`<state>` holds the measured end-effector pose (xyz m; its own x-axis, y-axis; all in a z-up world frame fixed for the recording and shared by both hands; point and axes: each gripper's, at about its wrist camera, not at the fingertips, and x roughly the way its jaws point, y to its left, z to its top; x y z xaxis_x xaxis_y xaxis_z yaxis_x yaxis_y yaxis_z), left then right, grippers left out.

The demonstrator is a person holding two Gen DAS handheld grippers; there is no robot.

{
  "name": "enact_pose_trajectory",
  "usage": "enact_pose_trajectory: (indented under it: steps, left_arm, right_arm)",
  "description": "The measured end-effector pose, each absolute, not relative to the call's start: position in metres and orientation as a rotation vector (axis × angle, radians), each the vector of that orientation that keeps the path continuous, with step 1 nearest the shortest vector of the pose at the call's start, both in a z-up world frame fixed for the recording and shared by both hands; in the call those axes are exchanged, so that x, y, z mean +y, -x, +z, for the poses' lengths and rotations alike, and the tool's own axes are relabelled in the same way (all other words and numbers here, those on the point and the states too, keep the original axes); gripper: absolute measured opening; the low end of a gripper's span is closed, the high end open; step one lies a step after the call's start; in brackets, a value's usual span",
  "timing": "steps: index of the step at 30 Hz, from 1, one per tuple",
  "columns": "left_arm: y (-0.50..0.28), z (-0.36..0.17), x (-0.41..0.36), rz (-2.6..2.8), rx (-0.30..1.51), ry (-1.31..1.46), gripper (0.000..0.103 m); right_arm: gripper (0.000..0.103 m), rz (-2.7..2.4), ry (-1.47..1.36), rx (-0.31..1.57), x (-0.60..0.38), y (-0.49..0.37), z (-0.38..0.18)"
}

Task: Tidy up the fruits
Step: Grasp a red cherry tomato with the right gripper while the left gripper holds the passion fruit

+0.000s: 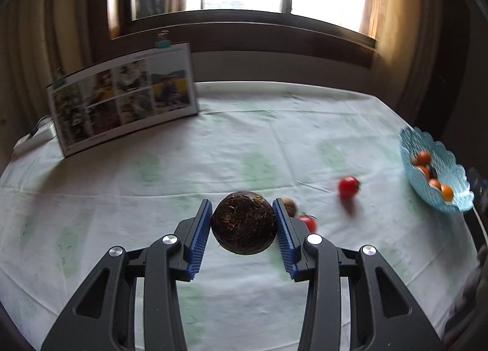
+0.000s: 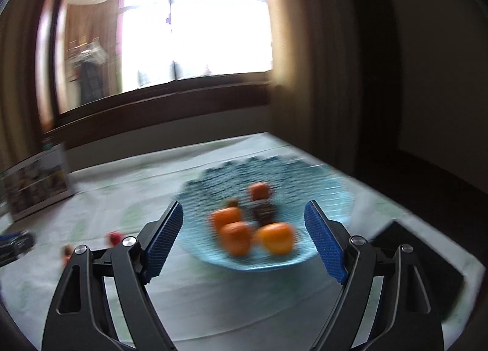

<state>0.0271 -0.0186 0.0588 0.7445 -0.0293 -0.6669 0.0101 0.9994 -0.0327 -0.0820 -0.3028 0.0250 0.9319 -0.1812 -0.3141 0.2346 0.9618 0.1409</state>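
Left claw (image 1: 244, 223): clamped on round dark-brown fibrous fruit (image 1: 244, 222).
Handling: judged firm, rough, unlikely to slip; hold across widest middle.
Right claw (image 2: 244, 238): wide, empty.

A dark brown, round fruit with a rough, fibrous, matt skin (image 1: 244, 223) sits between ridged blue rubbery pads (image 1: 199, 238) on matt black plastic fingers with shiny metal pins. The pale cloth table cover with faint green print (image 1: 213, 149) looks matt and creased. The translucent blue, textured, scalloped bowl (image 2: 213, 247) holds smooth orange fruits (image 2: 276, 236). A glossy red tomato (image 1: 348, 186) lies nearer the tabletop's right edge.
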Motion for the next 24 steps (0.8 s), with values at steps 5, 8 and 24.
enact_pose_trajectory:
  steps: [5,8,24]
  left_arm:
    - [-0.027,0.062,-0.002,0.020,0.728,0.068,0.042]
    - [-0.027,0.062,0.003,0.034,0.730,0.085,0.042]
    - [-0.023,0.067,0.010,0.027,0.719,0.121,0.042]
  right_arm:
    - [0.083,0.040,-0.174,0.436,-0.257,0.054,0.023]
    - [0.083,0.162,-0.144,0.529,-0.225,0.038,0.013]
    - [0.055,0.394,0.018,0.746,-0.118,-0.013,-0.009]
